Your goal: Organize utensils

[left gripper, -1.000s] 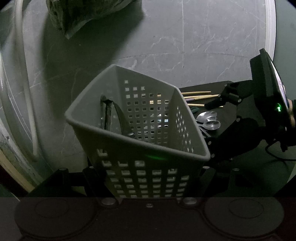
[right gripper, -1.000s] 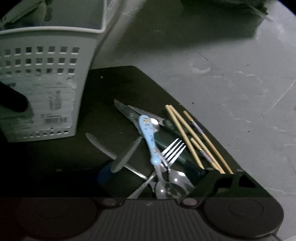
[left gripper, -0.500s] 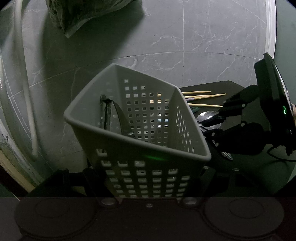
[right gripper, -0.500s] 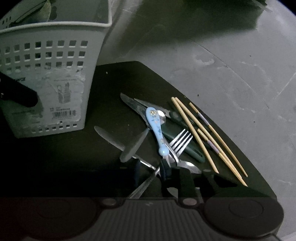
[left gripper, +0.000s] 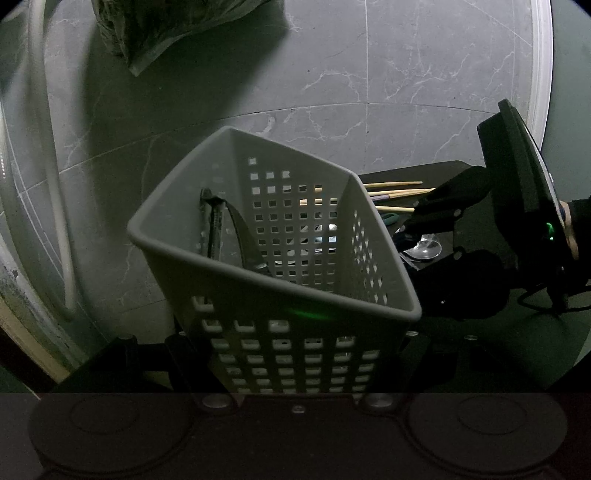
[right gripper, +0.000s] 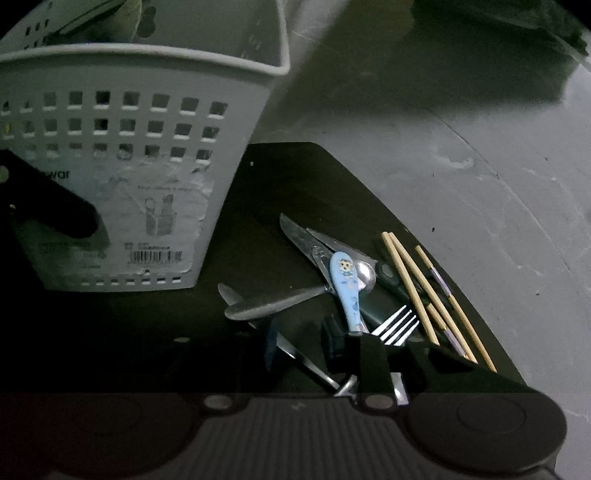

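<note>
My left gripper is shut on a white perforated basket, one black finger lying on its labelled wall. Dark tongs lean inside. Loose utensils lie on a black mat: a blue-handled spoon, a fork, knives, a flat silver handle and wooden chopsticks. My right gripper sits low over this pile, its jaws opening. A thin silver handle passes between the pads, with a gap on either side.
The mat and basket rest on a grey marbled floor. A dark plastic bag lies at the far left, and a white hose curves along the left side. The mat's rounded edge runs just right of the chopsticks.
The right gripper's jaws went from wide to narrow around the silver handle in the pile, and it shifted slightly toward the basket. The left gripper and basket stayed still.
</note>
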The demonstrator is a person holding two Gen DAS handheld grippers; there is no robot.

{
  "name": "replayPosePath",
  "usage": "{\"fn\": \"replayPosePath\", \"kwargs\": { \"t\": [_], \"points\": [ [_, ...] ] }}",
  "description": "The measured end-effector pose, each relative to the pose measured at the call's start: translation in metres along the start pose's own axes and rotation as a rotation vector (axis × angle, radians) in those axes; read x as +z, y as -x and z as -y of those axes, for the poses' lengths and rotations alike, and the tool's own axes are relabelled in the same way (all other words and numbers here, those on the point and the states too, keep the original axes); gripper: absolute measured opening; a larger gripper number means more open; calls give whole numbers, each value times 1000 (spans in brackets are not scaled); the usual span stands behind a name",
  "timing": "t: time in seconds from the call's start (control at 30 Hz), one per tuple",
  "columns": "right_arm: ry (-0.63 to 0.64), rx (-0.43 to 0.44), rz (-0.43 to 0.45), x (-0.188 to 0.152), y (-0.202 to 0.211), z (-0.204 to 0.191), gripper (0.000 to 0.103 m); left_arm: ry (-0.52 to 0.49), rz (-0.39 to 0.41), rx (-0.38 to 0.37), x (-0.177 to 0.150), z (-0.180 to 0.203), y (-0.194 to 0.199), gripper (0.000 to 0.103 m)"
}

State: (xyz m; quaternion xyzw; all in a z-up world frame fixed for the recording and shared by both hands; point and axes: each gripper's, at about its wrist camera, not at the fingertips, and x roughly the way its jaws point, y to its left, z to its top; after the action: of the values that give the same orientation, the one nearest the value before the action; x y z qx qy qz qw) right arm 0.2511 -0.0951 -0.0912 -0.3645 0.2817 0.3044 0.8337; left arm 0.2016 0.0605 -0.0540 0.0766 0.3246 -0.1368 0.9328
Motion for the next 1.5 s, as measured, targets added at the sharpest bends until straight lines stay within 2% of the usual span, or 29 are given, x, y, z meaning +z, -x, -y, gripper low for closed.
{"fn": "replayPosePath", "kwargs": {
  "t": [0.1,0.3,0.43,0.53,0.6,0.87,1.33,1.5],
  "points": [
    [7,-7,17,1,-2,0,41,-1,0,-1,0,0,0,77],
    [57,19,68,4,-6,-1,50,-1,0,-2,0,-1,0,77],
    [98,42,122,6,-5,-10,50,2,0,0,-1,-1,0,77],
    [129,37,147,8,-10,-12,44,3,0,1,-1,-2,-1,77],
    [142,39,159,8,-13,-12,36,4,-1,2,-1,-2,-1,77],
    [287,31,236,1,-15,-29,30,4,-2,2,-1,-2,-1,77],
    [235,-20,330,-1,5,-16,9,4,-2,3,0,-1,-1,77],
    [100,5,356,8,21,12,4,2,-3,5,-1,-1,-1,77]
  ]
}}
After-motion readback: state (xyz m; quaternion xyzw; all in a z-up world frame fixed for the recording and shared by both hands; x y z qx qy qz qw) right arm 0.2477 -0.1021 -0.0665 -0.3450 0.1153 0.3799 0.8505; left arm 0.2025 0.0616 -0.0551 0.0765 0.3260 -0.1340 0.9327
